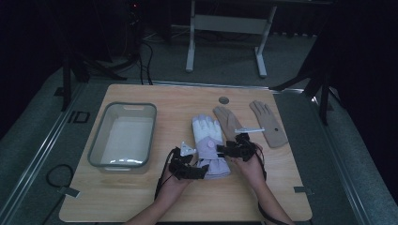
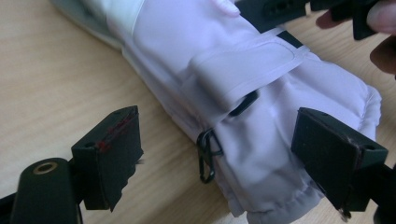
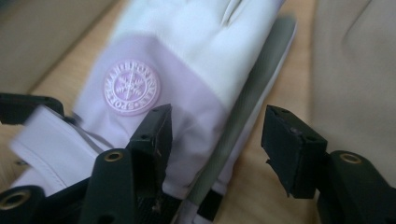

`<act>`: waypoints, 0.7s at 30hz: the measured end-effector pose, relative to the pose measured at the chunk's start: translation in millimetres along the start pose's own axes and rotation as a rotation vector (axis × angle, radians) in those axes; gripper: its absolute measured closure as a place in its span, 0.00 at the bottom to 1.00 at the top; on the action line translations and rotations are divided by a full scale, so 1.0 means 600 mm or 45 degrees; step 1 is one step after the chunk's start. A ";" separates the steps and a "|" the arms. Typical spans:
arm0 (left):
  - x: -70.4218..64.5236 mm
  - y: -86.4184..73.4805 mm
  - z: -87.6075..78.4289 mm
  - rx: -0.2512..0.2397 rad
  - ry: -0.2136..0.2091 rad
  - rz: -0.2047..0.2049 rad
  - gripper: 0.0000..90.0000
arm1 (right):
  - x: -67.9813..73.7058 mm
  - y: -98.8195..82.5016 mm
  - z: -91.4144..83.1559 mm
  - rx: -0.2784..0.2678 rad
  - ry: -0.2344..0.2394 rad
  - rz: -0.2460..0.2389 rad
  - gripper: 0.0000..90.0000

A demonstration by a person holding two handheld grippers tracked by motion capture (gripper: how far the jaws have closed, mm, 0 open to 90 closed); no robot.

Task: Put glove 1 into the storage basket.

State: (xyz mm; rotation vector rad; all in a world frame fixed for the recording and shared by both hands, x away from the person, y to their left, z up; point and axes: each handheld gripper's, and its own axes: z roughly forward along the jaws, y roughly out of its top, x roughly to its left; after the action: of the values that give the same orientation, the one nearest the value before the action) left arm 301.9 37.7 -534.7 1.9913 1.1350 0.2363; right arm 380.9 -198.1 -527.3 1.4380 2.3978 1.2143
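Near the left edge of the tabletop: a clear plastic bin is set, with nothing seen in it
Middle of the tabletop: a padded lilac-and-white ski glove is laid flat, fingers toward the far edge, cuff toward the person
Left gripper: held at the cuff's left side; jaws apart, the cuff end lying between them, no pad seen pressing
Right gripper: held at the glove's right edge; jaws apart, astride that edge, not yet clamped
Right part of the tabletop: two tan gloves are laid flat
Handling: the glove is judged light, soft and puffy, with smooth fabric that may slide; the stitched cuff hem or the grey side seam is judged the firmest hold
Left gripper view: a wrist strap and a small black clip are shown
Right gripper view: a round snowflake badge is shown, unreadable from the high view
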 end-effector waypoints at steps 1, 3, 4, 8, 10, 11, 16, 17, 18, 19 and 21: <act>0.000 -0.002 0.002 0.001 -0.002 0.003 0.18 | -0.002 -0.003 0.004 0.011 -0.002 0.012 0.45; 0.003 -0.007 0.006 0.003 -0.017 -0.012 0.18 | -0.010 -0.007 0.011 0.036 0.017 0.049 0.42; 0.005 -0.008 0.008 0.011 -0.028 -0.022 0.19 | -0.014 -0.007 0.014 0.043 0.029 0.067 0.42; 0.011 -0.012 0.013 0.025 -0.062 -0.052 0.21 | -0.025 -0.009 0.023 0.086 0.091 0.103 0.49; 0.013 -0.013 0.016 0.042 -0.066 -0.062 0.22 | -0.025 -0.010 0.025 0.091 0.136 0.102 0.59; 0.015 -0.014 0.018 0.048 -0.077 -0.081 0.22 | -0.024 -0.010 0.026 0.090 0.143 0.089 0.63; 0.019 -0.018 0.024 0.061 -0.115 -0.099 0.27 | -0.022 -0.008 0.026 0.108 0.159 0.083 0.76; 0.019 -0.019 0.024 0.059 -0.131 -0.106 0.30 | -0.019 -0.008 0.025 0.106 0.146 0.074 0.79; 0.019 -0.020 0.024 0.054 -0.154 -0.111 0.34 | -0.016 -0.008 0.024 0.105 0.136 0.061 0.81; 0.020 -0.020 0.023 0.055 -0.181 -0.113 0.40 | -0.013 -0.007 0.023 0.099 0.122 0.051 0.83; 0.019 -0.020 0.022 0.059 -0.194 -0.102 0.48 | -0.007 -0.007 0.022 0.096 0.090 0.023 0.85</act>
State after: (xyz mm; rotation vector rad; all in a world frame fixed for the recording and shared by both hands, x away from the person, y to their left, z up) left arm 307.9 42.6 -554.4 1.9633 1.1283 0.0164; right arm 386.0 -194.6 -540.5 1.4642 2.5081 1.2114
